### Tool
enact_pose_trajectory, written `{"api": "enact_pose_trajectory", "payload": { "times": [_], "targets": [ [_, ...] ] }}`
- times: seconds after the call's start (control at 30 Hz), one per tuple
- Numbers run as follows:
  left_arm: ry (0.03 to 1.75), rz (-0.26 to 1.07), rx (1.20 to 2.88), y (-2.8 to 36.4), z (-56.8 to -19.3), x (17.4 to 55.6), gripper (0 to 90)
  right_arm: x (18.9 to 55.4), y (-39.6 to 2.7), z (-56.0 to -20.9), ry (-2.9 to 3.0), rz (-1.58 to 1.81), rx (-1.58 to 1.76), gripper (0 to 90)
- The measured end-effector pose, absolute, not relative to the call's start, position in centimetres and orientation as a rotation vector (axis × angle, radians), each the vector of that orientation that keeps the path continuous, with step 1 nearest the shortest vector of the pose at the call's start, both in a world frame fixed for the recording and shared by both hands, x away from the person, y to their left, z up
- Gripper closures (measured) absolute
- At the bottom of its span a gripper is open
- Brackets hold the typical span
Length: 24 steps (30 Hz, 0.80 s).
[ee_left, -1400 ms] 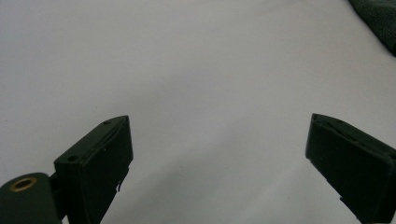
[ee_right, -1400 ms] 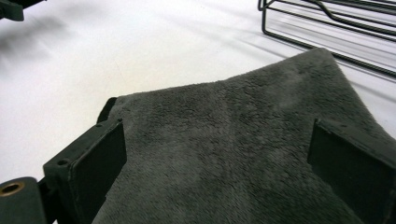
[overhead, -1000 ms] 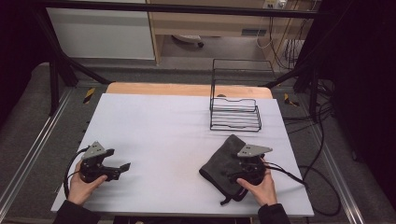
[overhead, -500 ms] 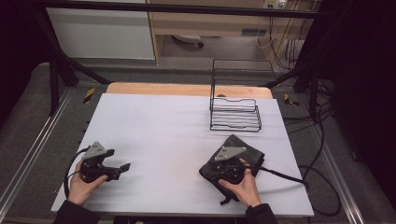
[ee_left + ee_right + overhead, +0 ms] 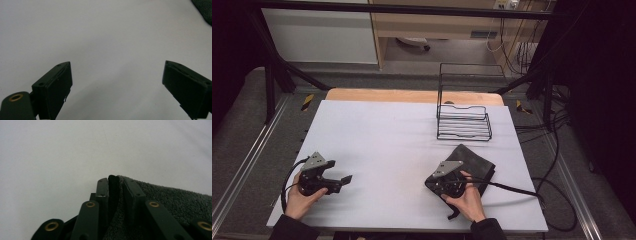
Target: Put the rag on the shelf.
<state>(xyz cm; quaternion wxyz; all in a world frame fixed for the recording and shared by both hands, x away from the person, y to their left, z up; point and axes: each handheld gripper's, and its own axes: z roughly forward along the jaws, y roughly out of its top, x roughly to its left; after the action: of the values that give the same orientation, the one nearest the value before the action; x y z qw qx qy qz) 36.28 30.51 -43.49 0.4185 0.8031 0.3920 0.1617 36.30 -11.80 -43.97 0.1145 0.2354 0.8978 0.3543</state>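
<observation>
A dark grey towel (image 5: 474, 161) lies folded on the white table (image 5: 392, 140) at the front right. My right gripper (image 5: 432, 183) rests on its left part, and in the right gripper view (image 5: 115, 185) the jaws are shut on a raised fold of the towel (image 5: 172, 197) at its corner. My left gripper (image 5: 346, 179) lies at the front left of the table, held by a hand, its jaws wide apart (image 5: 117, 82) with only bare table between them. A corner of the towel (image 5: 203, 10) shows at the top right of the left gripper view.
A black wire rack (image 5: 463, 117) stands at the back right of the table, just beyond the towel. Cables (image 5: 512, 187) trail from the right gripper over the table's right edge. A wooden strip (image 5: 412, 95) runs along the far edge.
The right hand and its gripper have slid left across the towel to its left corner, and the towel's shape has changed. The left gripper has stayed put.
</observation>
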Motion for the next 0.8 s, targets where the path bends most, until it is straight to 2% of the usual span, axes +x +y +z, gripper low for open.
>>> {"api": "enact_pose_trajectory", "payload": {
  "times": [0.1,0.2,0.8],
  "targets": [
    [0.981,0.408,2.015,30.5,-43.5,36.2,9.5,36.3,-11.8,-43.9,2.625,1.038,0.688,82.4],
    [0.982,0.408,2.014,30.5,-43.5,36.3,9.5,36.3,-11.8,-43.9,2.617,1.043,0.691,84.1],
    [0.986,0.408,2.013,30.5,-43.5,36.3,9.9,36.2,-11.1,-42.6,2.513,1.227,0.667,85.5]
  ]
}}
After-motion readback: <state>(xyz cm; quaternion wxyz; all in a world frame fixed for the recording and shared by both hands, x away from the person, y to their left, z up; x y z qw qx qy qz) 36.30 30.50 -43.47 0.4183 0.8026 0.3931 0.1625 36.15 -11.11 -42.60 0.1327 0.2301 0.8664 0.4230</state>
